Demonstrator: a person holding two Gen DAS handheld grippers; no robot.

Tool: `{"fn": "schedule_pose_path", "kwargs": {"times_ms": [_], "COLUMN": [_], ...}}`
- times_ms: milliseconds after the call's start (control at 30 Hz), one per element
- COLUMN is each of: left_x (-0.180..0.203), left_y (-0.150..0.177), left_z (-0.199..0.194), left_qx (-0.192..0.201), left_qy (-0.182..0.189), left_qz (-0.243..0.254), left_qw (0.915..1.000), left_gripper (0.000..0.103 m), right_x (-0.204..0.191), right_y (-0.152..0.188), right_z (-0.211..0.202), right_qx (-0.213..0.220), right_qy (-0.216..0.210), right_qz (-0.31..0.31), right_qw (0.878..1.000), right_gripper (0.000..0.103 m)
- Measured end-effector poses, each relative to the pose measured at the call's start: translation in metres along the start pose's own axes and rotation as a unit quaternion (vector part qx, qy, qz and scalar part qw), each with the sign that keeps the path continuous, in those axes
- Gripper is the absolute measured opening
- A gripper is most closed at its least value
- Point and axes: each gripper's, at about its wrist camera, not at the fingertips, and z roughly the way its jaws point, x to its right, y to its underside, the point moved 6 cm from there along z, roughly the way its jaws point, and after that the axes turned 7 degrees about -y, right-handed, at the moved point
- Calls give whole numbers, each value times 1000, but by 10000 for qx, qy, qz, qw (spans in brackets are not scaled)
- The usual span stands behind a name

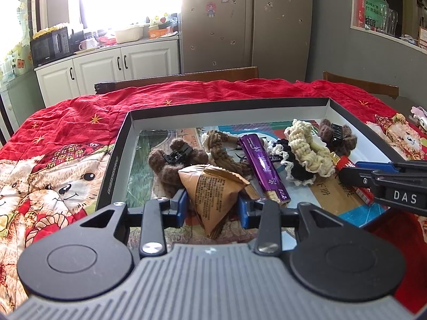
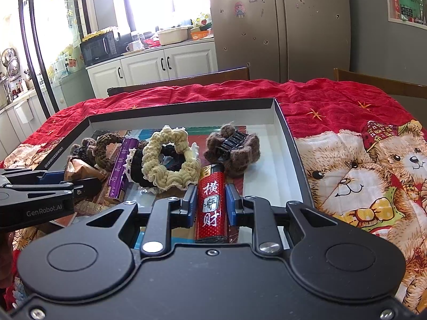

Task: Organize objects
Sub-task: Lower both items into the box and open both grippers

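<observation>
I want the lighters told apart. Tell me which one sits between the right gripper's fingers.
The red lighter with white characters; the purple lighter lies free further left in the box.

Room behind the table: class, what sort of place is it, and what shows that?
Most likely a home kitchen: a microwave on white cabinets, and a tall fridge with stickers.

We see a glossy purple lighter (image 1: 264,170), crinkled paper-like packet (image 1: 213,189) (matt), woolly scrunchie (image 2: 170,157), quilted cloth (image 1: 66,138).
</observation>
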Motion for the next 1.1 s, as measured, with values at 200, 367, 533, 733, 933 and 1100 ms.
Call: {"fn": "schedule_pose_path", "kwargs": {"times_ms": [200,367,533,733,933,1100], "left_x": [0,-1,-1,-1,0,-1], "left_y": [0,-1,-2,-4,-5,-7], "left_z": [-1,-5,-8,-15,-21,-26], "left_qx": [18,52,97,161,202,229], "left_qy": [-1,21,26,70,91,120], "left_qz": [-8,-39,-75,-117,-133,-181], "left_qw": [10000,10000,9999,9998,9997,9995], "left_gripper": [52,58,60,65,66,68], "right_x": [1,0,0,1,0,0], "right_y": [0,-1,-1,-1,-1,-2], "right_z": [0,-2,-3,-5,-8,-12], "right_qx": [11,46,74,110,158,203], "right_qy": [-8,-26,-26,-42,-54,-66], "right_qz": [8,13,12,25,3,19], "right_qw": [10000,10000,10000,9999,9999,9998], "right_gripper": [23,35,36,38,40,41]}}
